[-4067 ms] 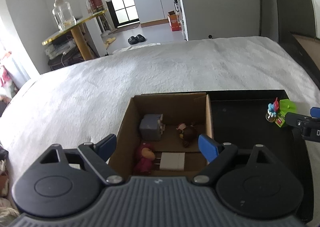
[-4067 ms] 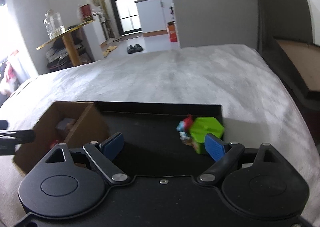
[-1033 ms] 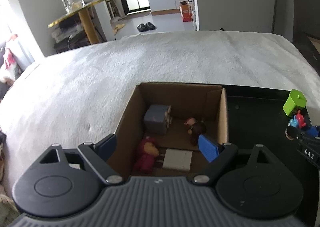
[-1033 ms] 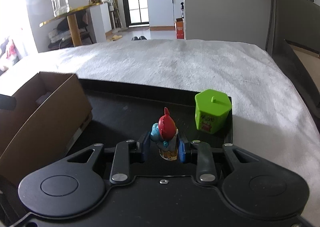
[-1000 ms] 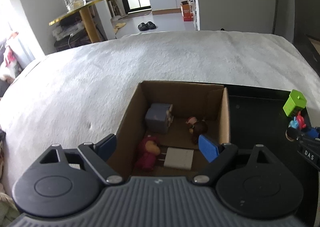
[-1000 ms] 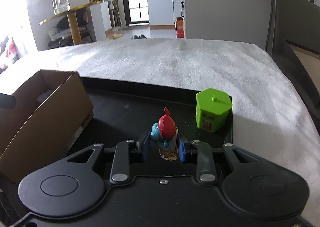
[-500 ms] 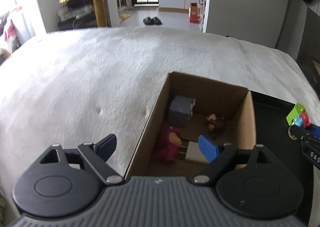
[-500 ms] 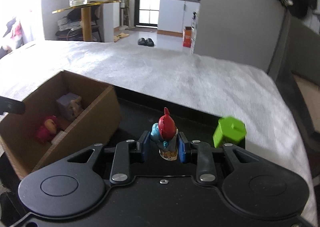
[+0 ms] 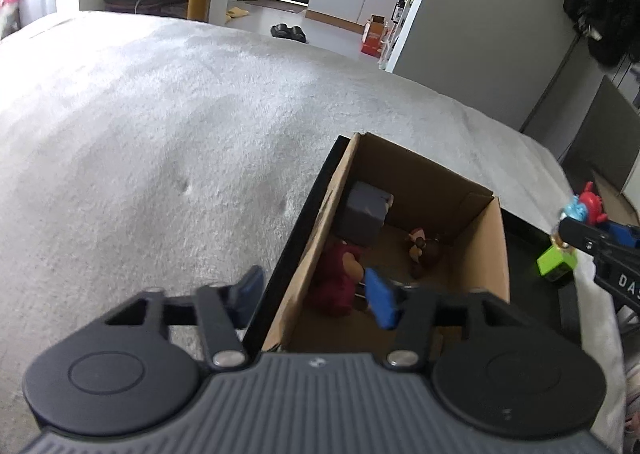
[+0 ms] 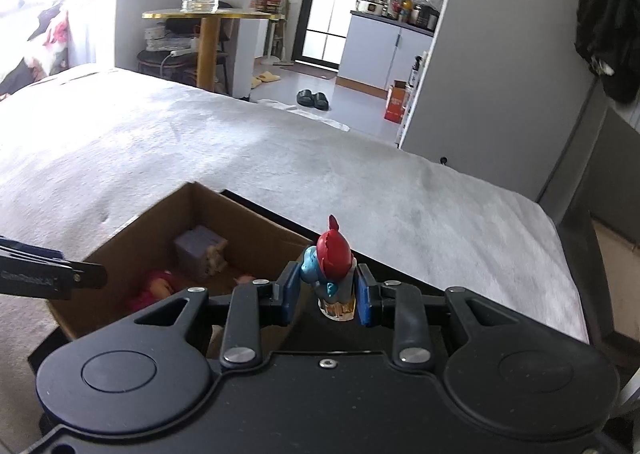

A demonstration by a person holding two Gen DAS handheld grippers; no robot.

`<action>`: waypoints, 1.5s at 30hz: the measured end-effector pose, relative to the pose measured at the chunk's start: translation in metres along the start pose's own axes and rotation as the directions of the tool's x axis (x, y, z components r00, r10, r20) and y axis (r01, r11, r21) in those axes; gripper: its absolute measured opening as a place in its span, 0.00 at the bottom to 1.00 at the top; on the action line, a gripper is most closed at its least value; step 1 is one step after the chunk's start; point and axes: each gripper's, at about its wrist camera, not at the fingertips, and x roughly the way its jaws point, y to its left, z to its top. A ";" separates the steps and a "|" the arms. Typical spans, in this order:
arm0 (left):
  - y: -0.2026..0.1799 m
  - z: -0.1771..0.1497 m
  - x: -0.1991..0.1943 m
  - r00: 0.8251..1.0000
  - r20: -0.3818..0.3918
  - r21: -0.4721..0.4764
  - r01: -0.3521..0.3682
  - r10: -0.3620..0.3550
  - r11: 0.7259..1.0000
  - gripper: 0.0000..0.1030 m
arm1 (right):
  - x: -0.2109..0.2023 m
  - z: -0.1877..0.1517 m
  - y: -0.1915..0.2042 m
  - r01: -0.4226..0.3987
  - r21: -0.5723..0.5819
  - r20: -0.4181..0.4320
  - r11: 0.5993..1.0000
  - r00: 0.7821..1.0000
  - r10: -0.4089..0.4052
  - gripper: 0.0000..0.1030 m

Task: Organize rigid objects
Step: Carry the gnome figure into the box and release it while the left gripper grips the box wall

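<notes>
My right gripper (image 10: 326,294) is shut on a small blue figurine with a red hat (image 10: 331,262) and holds it in the air by the right wall of the cardboard box (image 10: 120,238). The figurine also shows in the left wrist view (image 9: 582,206). The box (image 9: 486,254) holds a grey cube (image 9: 366,210), a dark red plush figure (image 9: 338,278) and a brown figure (image 9: 424,250). My left gripper (image 9: 316,296) is open and empty, straddling the box's near left wall. A green container (image 9: 556,264) stands on the black tray (image 9: 532,238).
The box and tray lie on a white fuzzy bed cover (image 9: 160,126). Beyond the bed are a round gold-topped table (image 10: 212,16) with a glass jar, slippers (image 10: 312,98) on the floor and a grey wall at the right.
My right gripper closed on the figurine, lifted it and carried it left toward the box. My left gripper swung left over the box's left wall.
</notes>
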 end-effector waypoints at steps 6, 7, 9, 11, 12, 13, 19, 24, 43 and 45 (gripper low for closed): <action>0.021 -0.004 -0.004 0.999 0.019 -0.027 0.041 -0.041 0.999 0.18 | 0.001 0.007 0.034 -0.009 -0.042 -0.018 0.999 1.000 0.008 0.28; 0.024 -0.005 -0.004 0.998 0.024 -0.019 0.056 -0.056 0.998 0.17 | 0.002 0.008 0.040 -0.009 -0.049 -0.023 0.999 1.000 0.008 0.28; 0.028 -0.006 -0.003 0.995 0.030 -0.017 0.091 -0.091 0.996 0.12 | 0.003 0.009 0.051 -0.009 -0.063 -0.036 0.998 0.999 0.007 0.28; 0.031 -0.007 -0.003 0.993 0.030 -0.026 0.114 -0.113 0.993 0.10 | 0.005 0.010 0.060 -0.009 -0.078 -0.053 0.997 0.999 0.005 0.28; 0.032 -0.007 -0.003 0.992 0.028 -0.032 0.124 -0.123 0.992 0.09 | 0.006 0.010 0.066 -0.008 -0.089 -0.060 0.996 0.998 0.002 0.28; 0.034 -0.006 -0.004 0.991 0.026 -0.040 0.134 -0.133 0.990 0.09 | 0.006 0.010 0.070 -0.006 -0.098 -0.066 0.995 0.998 -0.001 0.28; 0.046 -0.006 -0.002 0.983 0.016 -0.083 0.183 -0.182 0.980 0.09 | 0.011 0.014 0.089 0.045 -0.161 -0.065 0.986 0.996 -0.056 0.27; 0.049 -0.006 -0.004 0.981 0.019 -0.081 0.195 -0.194 0.978 0.09 | 0.009 0.020 0.094 0.061 -0.180 -0.069 0.982 0.995 -0.075 0.28; 0.042 0.000 -0.012 0.989 0.054 -0.047 0.140 -0.137 0.989 0.09 | 0.000 0.009 0.064 0.074 -0.156 -0.090 0.985 0.992 -0.089 0.35; 0.039 0.002 -0.013 0.990 0.058 -0.033 0.128 -0.126 0.991 0.09 | 0.001 0.008 0.057 0.056 -0.131 -0.100 0.990 0.993 -0.069 0.35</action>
